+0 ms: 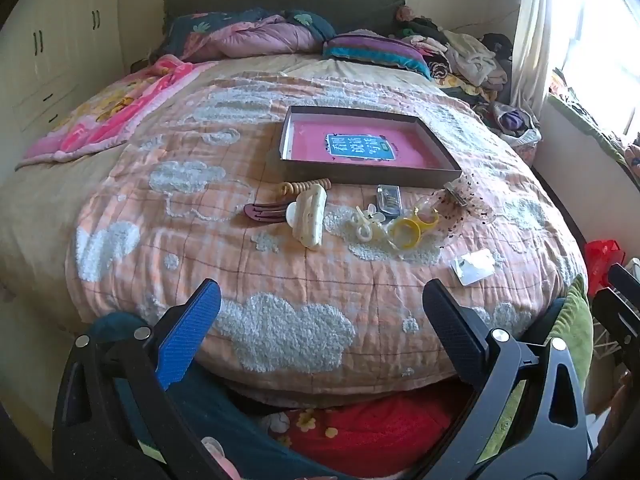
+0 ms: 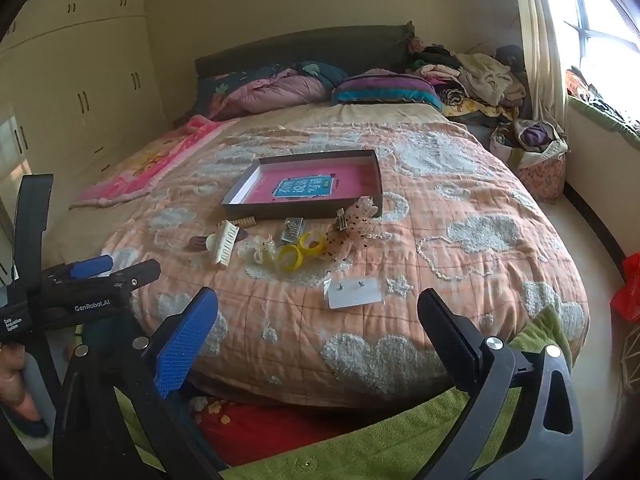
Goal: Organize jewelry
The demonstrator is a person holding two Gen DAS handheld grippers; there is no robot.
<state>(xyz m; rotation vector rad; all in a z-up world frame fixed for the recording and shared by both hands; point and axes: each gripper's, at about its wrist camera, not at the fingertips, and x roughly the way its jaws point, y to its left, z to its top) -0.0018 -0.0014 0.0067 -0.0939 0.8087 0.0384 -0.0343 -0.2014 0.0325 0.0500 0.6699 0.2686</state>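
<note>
A shallow dark box (image 1: 362,174) (image 2: 240,210) with a pink floor lies open on the bed. In front of it are scattered a cream hair claw (image 1: 308,218) (image 2: 225,242), a maroon clip (image 1: 264,213), a coiled hair tie (image 1: 304,187), yellow rings (image 1: 408,232) (image 2: 292,257), a small metal clip (image 1: 388,199), a speckled sheer bow (image 1: 466,200) (image 2: 352,220) and a white earring card (image 1: 472,266) (image 2: 354,292). My left gripper (image 1: 322,324) hangs open near the bed's foot, well short of them. My right gripper (image 2: 320,328) is open too, just before the card.
A peach cloud-pattern quilt (image 1: 280,280) (image 2: 460,264) covers the bed. Pillows and piled clothes (image 2: 476,80) sit at the head. White wardrobes (image 2: 80,100) line the left wall. A window and curtain (image 2: 540,40) are right, a red bag (image 2: 628,288) on the floor.
</note>
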